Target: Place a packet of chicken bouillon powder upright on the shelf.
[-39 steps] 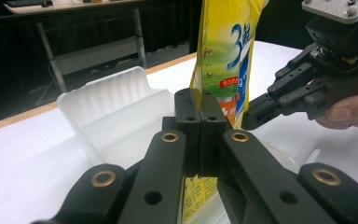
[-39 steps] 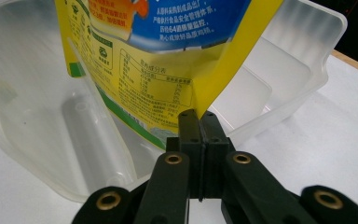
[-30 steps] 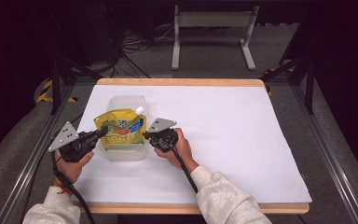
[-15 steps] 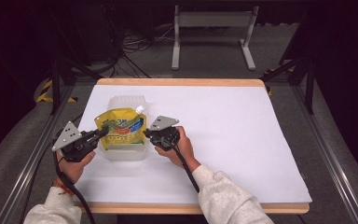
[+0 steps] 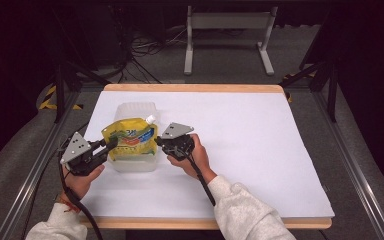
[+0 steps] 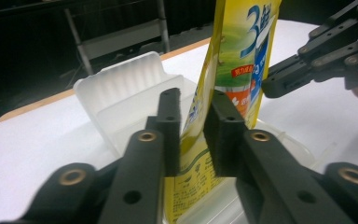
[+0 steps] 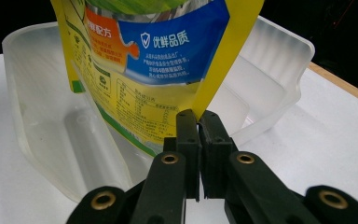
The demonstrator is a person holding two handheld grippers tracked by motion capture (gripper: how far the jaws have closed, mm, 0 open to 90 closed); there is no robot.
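I saw the desk covered by a white sheet with a wood rim, dark room behind, a grey metal stand on the floor beyond. The yellow refill pouch stood inside the clear plastic container at the desk's left. My left claw had its jaws narrowed on the pouch's left edge; my right claw was pinched tight on its right seam. The pouch showed blue and orange label panels, green print, and a white spout at its top corner.
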